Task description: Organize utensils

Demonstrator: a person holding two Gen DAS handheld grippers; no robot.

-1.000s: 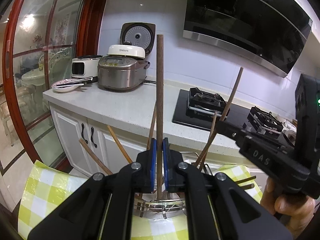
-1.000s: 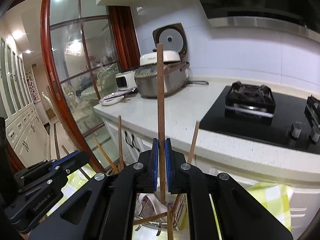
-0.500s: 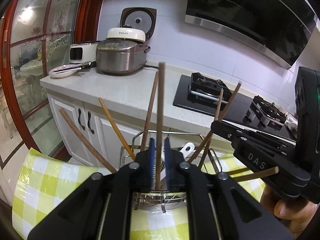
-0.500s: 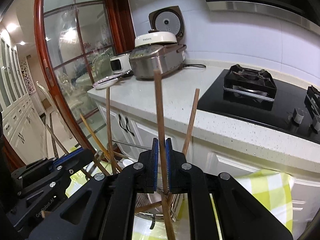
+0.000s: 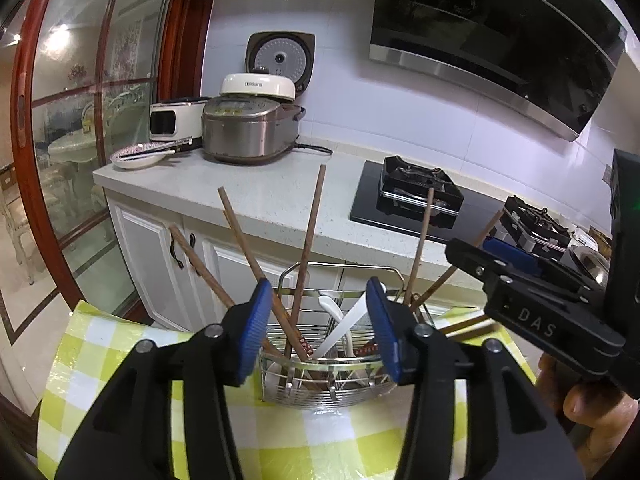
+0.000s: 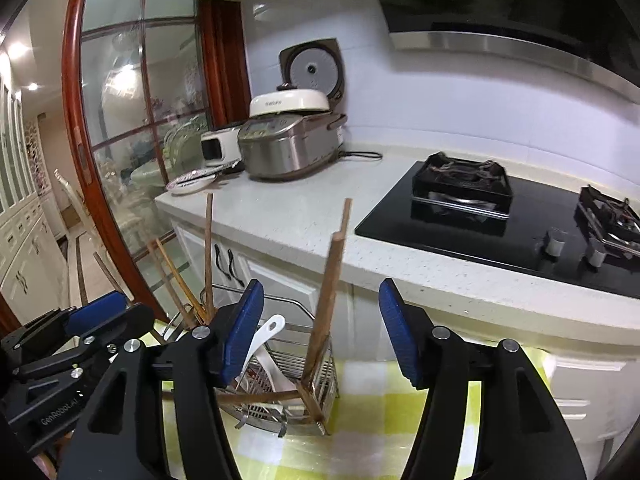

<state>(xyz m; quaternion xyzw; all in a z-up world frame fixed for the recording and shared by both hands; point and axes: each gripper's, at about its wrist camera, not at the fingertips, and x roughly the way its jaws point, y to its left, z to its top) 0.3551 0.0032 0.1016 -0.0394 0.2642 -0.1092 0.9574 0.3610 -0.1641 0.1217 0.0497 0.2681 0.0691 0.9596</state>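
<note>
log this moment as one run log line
left gripper: just opened, empty | right gripper: just opened, chopstick released | wire rack: holds chopsticks, white spoons

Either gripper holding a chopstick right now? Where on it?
Neither. Left gripper and right gripper have just opened; the chopsticks stand free in the wire utensil rack.

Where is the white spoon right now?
The white spoon stands in the wire utensil rack on the yellow checked cloth, among the wooden chopsticks. In the left wrist view it shows low and central, between the open left claw's pads.
</note>
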